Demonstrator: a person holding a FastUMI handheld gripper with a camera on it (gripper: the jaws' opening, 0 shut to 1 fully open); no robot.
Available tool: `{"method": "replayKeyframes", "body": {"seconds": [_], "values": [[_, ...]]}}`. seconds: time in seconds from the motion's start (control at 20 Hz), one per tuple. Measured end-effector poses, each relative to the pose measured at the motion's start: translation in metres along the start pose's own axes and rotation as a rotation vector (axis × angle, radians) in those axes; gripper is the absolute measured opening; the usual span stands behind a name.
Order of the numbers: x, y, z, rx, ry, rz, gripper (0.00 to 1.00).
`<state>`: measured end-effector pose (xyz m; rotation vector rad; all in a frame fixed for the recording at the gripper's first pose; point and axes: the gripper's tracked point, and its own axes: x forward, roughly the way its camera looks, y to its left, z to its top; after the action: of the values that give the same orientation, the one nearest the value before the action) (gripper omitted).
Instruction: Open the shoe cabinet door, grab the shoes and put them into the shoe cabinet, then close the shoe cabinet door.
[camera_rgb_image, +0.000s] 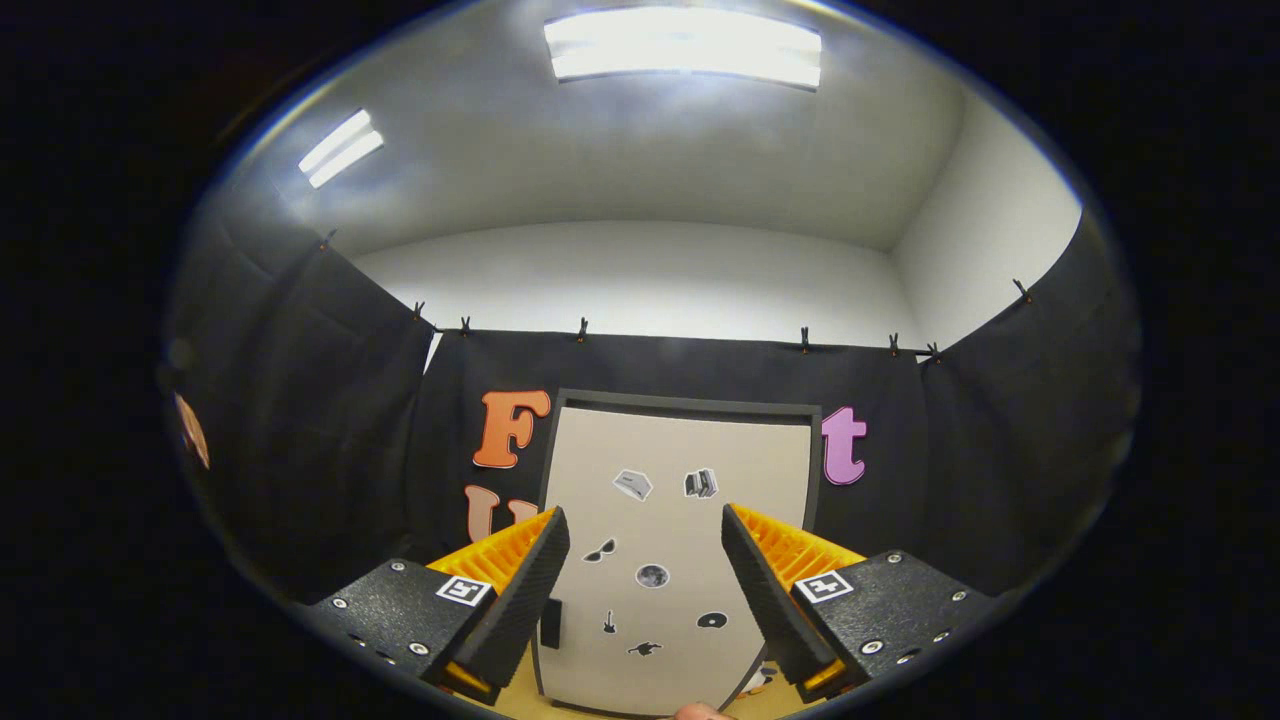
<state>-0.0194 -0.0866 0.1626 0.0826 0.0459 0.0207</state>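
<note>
Black-draped booth, lit ceiling | shoe cabinet door (680, 540) stood closed beyond the tool (645, 570) — fingers spread, empty | step: opening — next needs reaching its dark handle (551, 622).

Cabinet door (680, 560) — lower edge cut off at 6 o'clock, base hidden behind gripper (645, 575) fingers. Small stickers (652, 575) on door too small to identify. Dark handle (551, 622) at 7 o'clock partly hidden by left finger. Fingers spread apart, nothing between — bases cut off.
</note>
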Motion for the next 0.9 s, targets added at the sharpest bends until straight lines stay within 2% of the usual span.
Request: {"method": "replayKeyframes", "body": {"seconds": [0.45,0.9], "values": [[0.010,0.017,-0.005,-0.018,0.001,0.068,0.95],[0.024,0.012,-0.032,0.017,0.060,0.069,0.95]]}}
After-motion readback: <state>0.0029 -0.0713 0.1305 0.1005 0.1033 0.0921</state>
